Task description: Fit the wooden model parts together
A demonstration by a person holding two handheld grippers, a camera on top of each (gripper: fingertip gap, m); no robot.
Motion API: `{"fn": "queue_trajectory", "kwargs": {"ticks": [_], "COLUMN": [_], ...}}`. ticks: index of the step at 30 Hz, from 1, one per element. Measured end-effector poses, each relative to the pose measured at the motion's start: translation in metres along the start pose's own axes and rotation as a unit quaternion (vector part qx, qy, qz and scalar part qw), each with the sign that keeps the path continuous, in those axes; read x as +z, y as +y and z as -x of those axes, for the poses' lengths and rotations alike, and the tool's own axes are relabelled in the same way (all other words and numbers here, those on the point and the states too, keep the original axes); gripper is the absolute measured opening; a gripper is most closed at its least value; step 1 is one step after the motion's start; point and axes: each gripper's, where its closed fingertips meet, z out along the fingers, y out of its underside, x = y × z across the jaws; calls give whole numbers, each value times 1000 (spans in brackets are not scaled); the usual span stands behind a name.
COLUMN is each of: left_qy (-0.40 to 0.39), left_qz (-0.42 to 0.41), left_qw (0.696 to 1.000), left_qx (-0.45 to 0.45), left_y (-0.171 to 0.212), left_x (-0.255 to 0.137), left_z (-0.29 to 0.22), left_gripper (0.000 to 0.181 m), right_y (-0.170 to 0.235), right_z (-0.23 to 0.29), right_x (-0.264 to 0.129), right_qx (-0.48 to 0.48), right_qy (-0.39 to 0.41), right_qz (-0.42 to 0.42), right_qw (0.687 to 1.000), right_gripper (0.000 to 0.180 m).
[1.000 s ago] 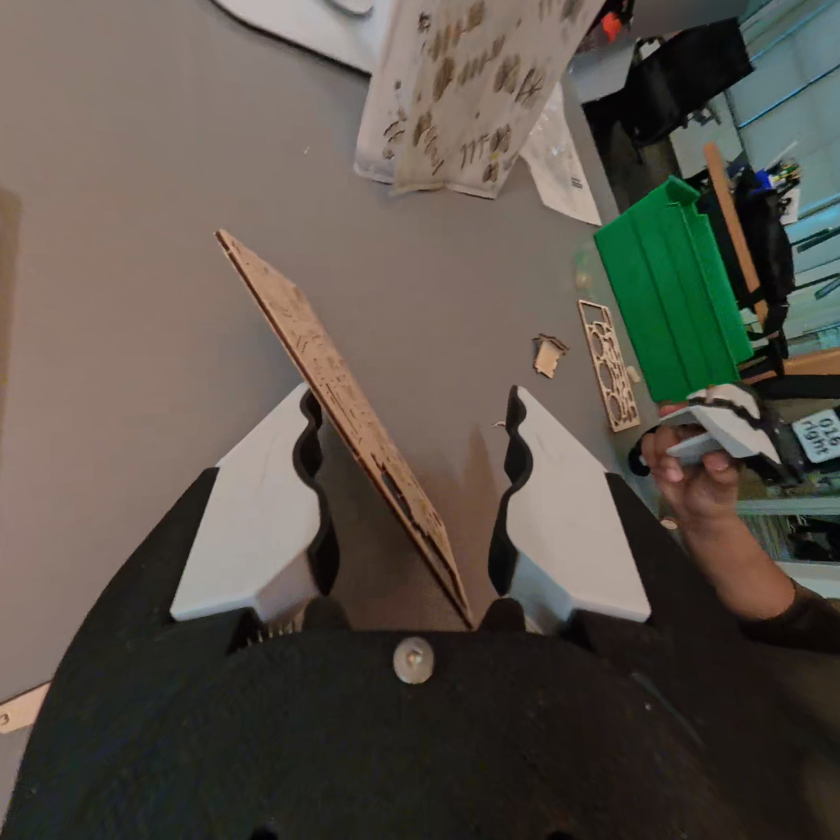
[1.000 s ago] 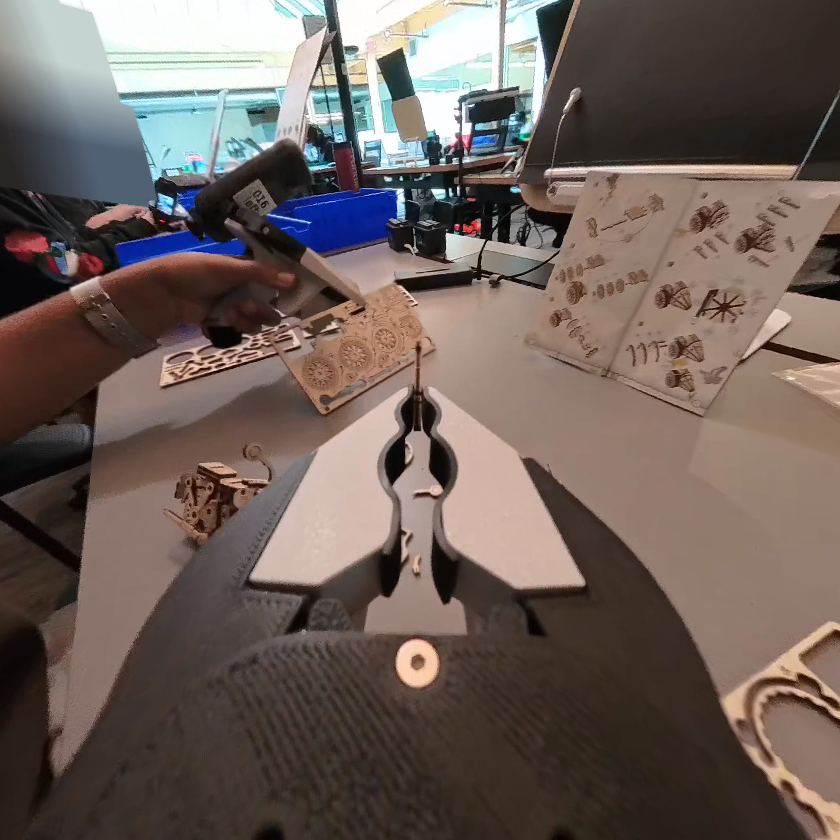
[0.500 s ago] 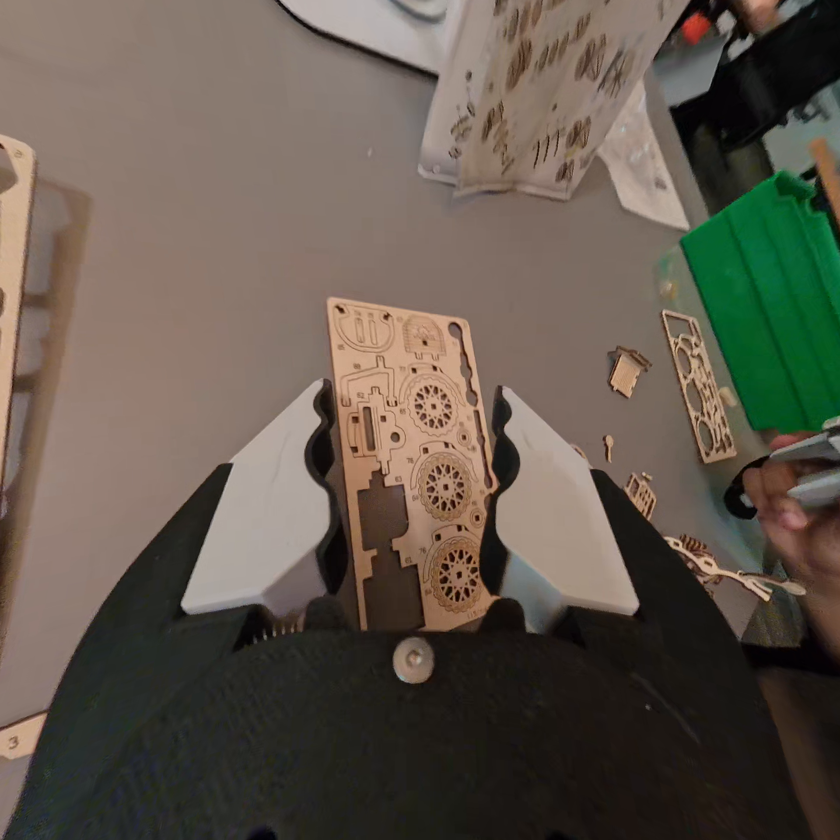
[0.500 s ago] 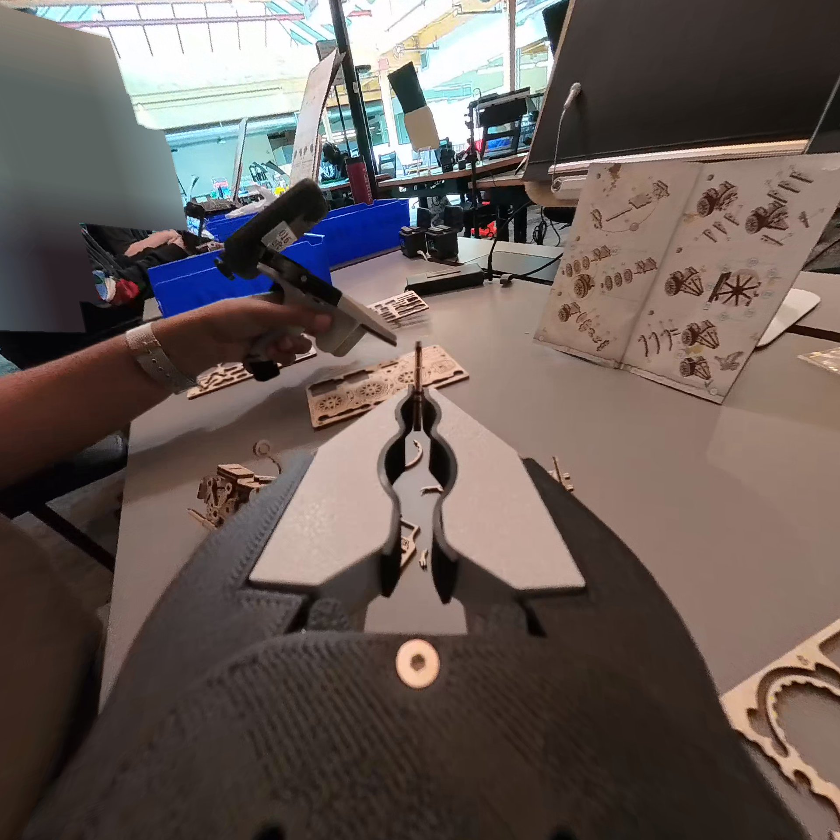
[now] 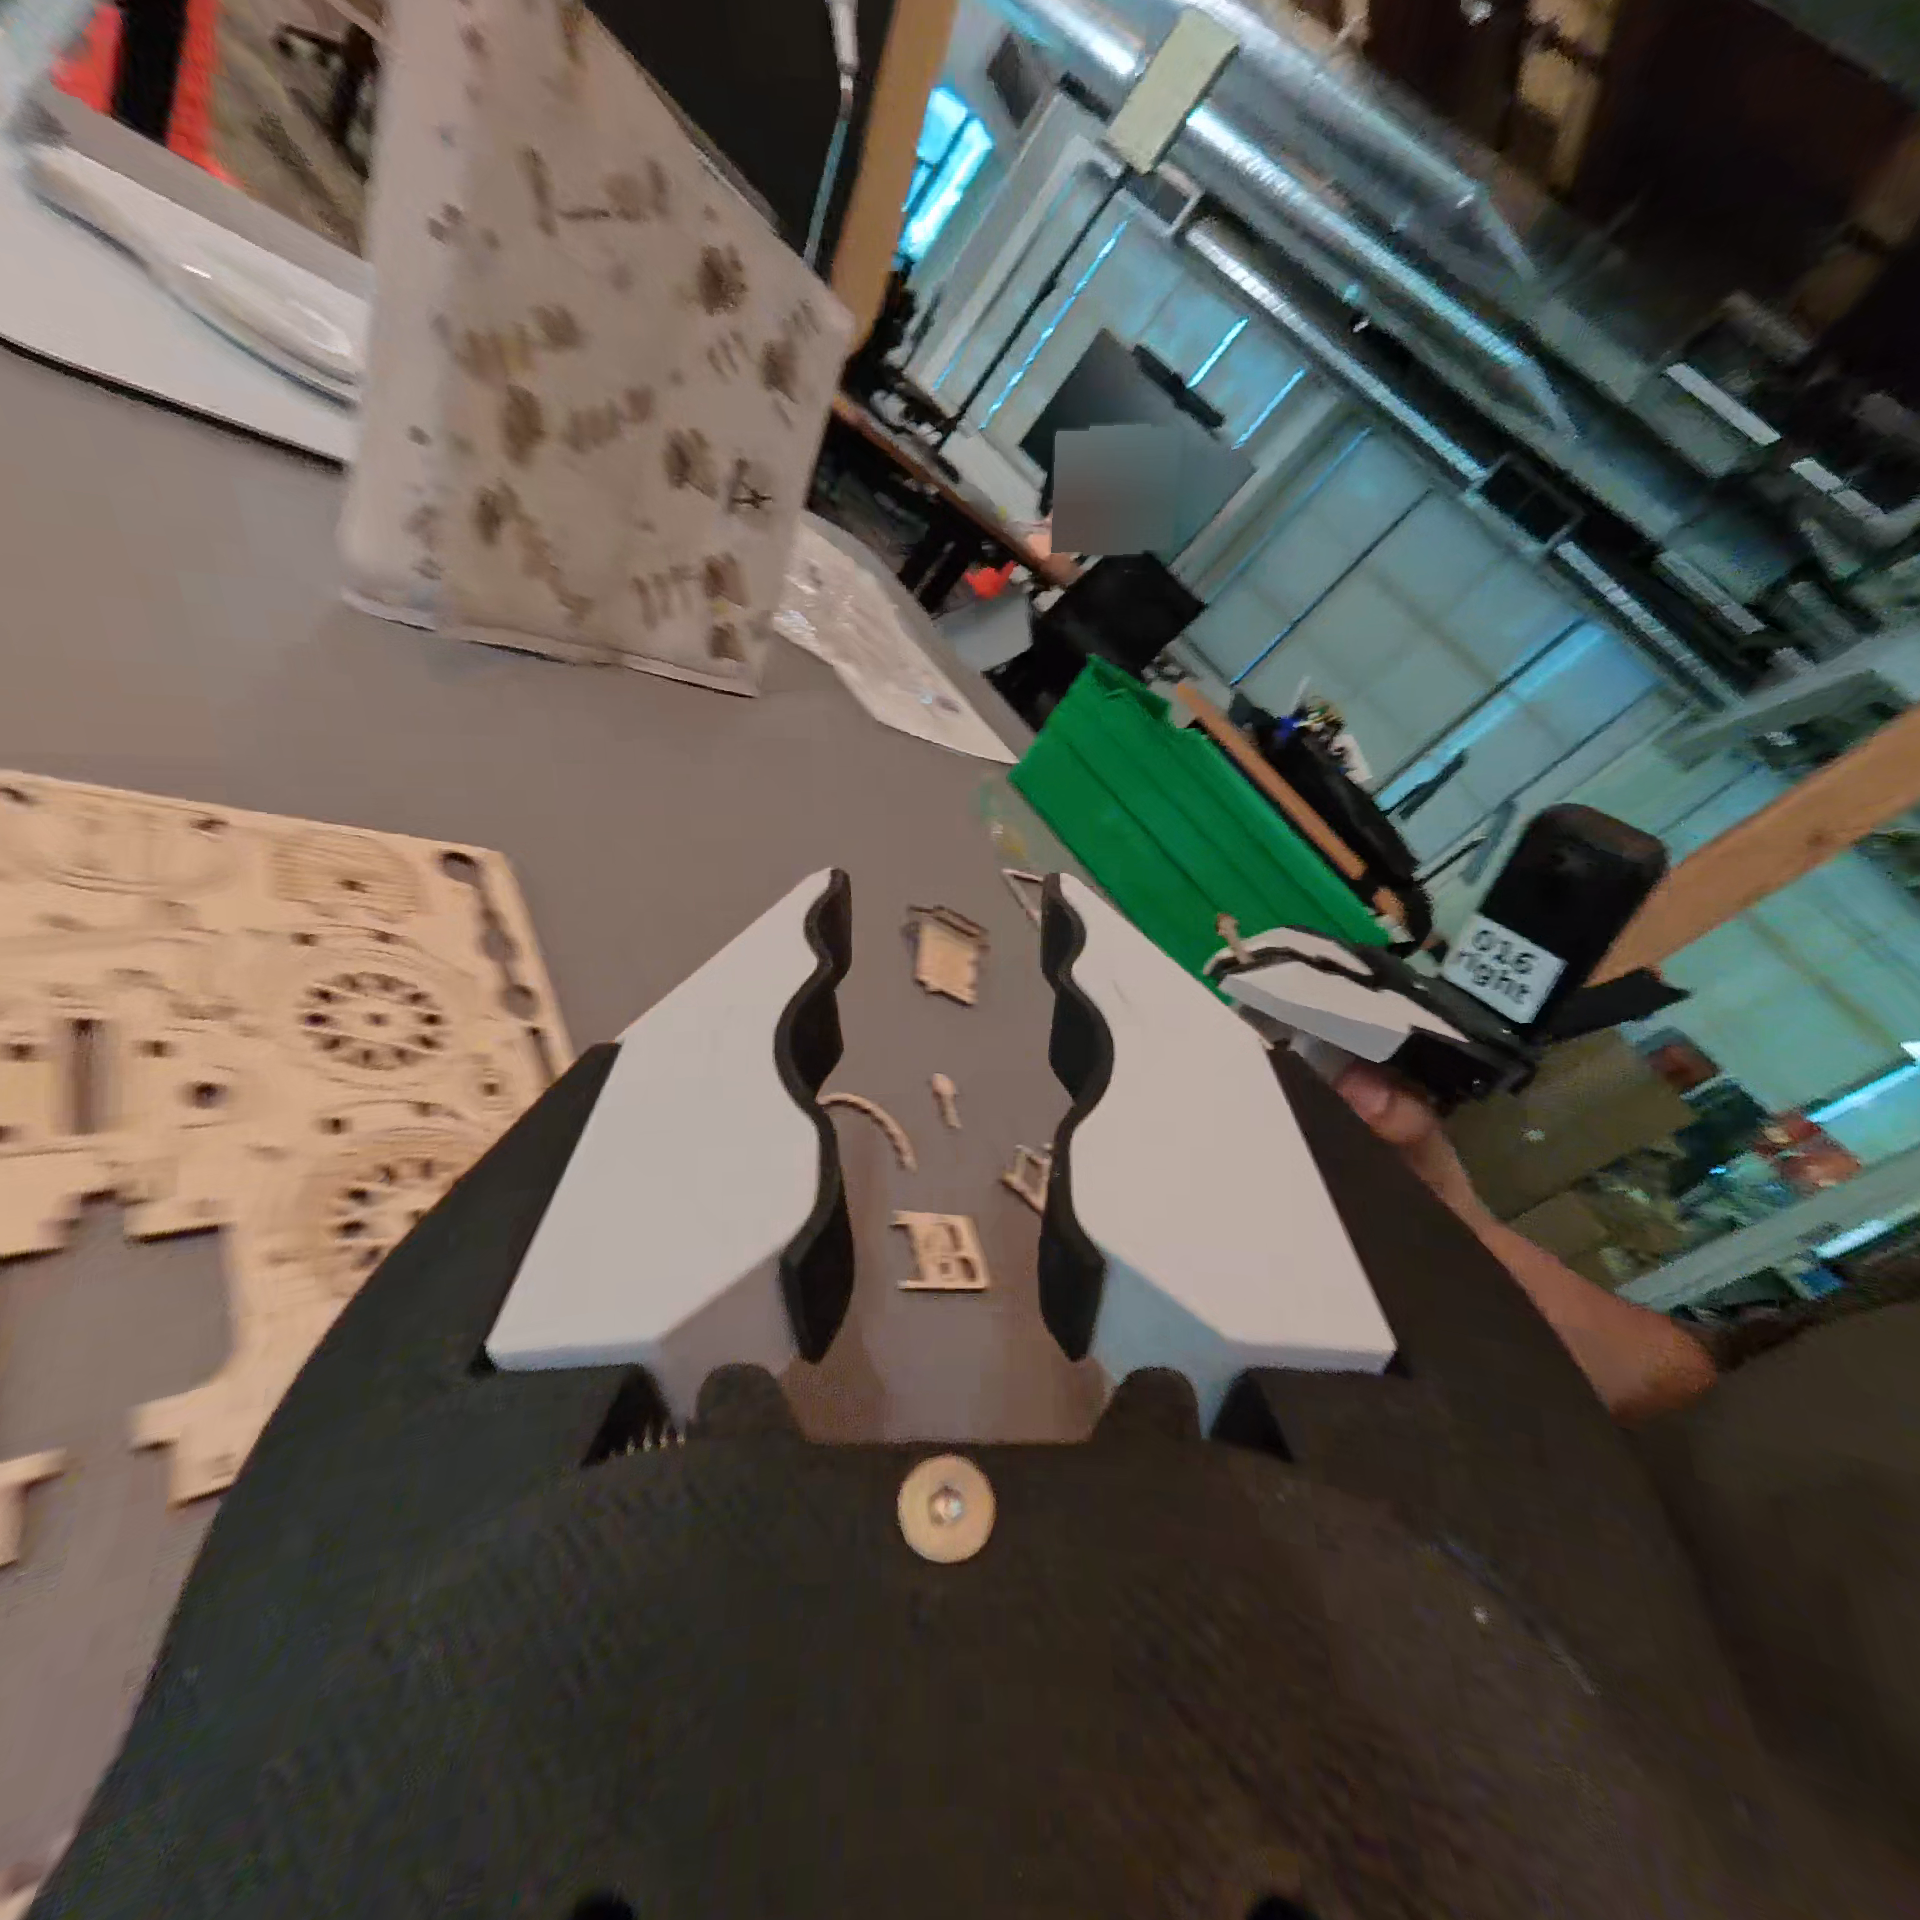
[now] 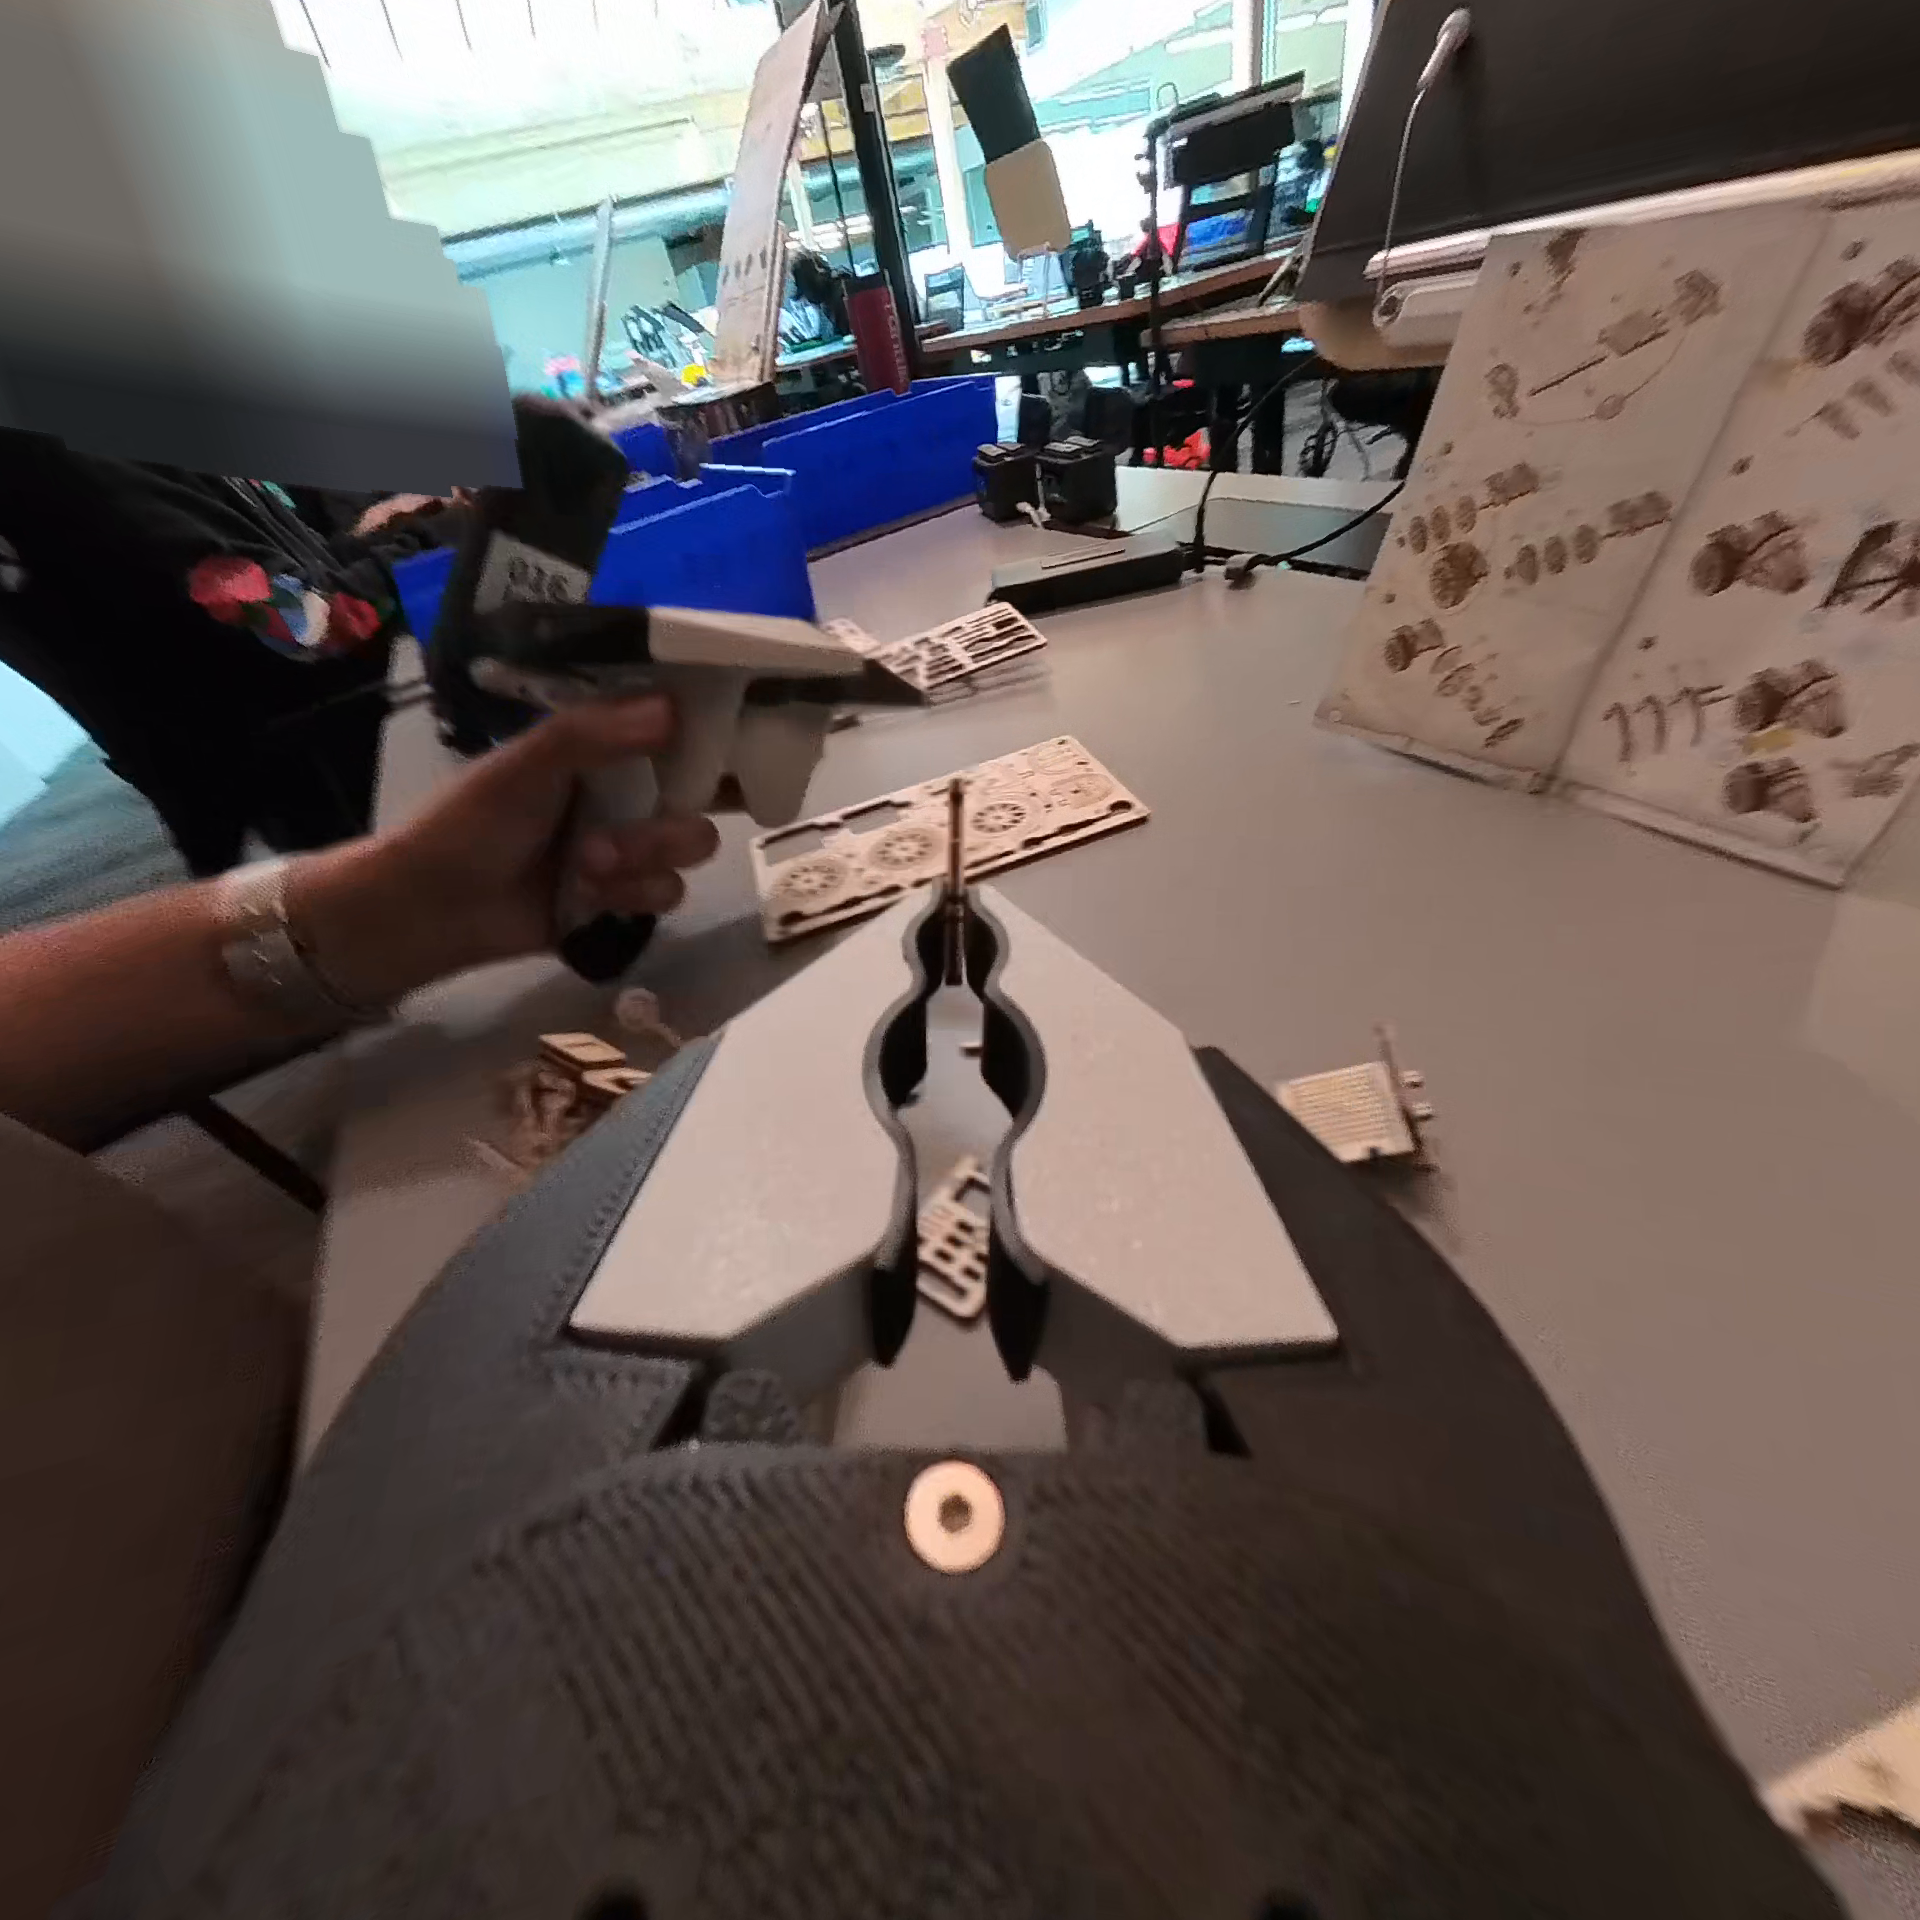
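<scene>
My left gripper [image 5: 943,894] is open and empty, above several small loose wooden parts [image 5: 940,1247] on the grey table. The wooden parts sheet [image 5: 260,1018] with wheel cut-outs lies flat to its left. It also shows in the right wrist view [image 6: 1039,810]. My right gripper [image 6: 954,904] is shut on a thin wooden piece [image 6: 954,821], seen edge-on and sticking up past the tips. In the left wrist view the right gripper [image 5: 1247,951] hovers at the right. A partly built wooden model [image 6: 571,1070] sits at the left, near my left hand.
An open instruction booklet [image 6: 1662,571] stands at the back. A green bin [image 5: 1174,831] is at the table's right edge, blue bins [image 6: 727,540] at the far left. A second parts sheet [image 6: 956,649], a small grille part [image 6: 1351,1112] and another sheet's corner [image 6: 1849,1766] lie on the table. Spacing between my two grippers at the tips: around 11 centimeters.
My left gripper let go of the wheel sheet, which now lies flat on the table, and moved right over the small loose parts. My right gripper still holds its thin piece.
</scene>
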Motion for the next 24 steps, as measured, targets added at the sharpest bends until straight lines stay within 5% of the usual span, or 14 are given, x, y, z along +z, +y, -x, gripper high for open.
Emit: {"fn": "queue_trajectory", "kwargs": {"ticks": [3, 9, 17, 24], "left_qy": [24, -66, -53, -33], "left_qz": [11, 1, -1, -15], "left_qw": [999, 993, 990, 991], "left_qx": [22, 93, 129, 131], "left_y": [6, -7, -9, -9], "left_x": [4, -17, -21, -12], "left_z": [-11, 19, 13, 0], "left_gripper": [38, 39, 0, 5], "right_y": [0, 3, 3, -3], "right_z": [14, 15, 6, 3], "right_x": [1, 1, 4, -7], "right_qx": [34, -13, -42, -11], "right_qy": [-27, -2, 2, 3], "right_qz": [-12, 1, 3, -14], "right_qw": [999, 1000, 999, 1000], "right_gripper": [1, 1, 1, 2]}}
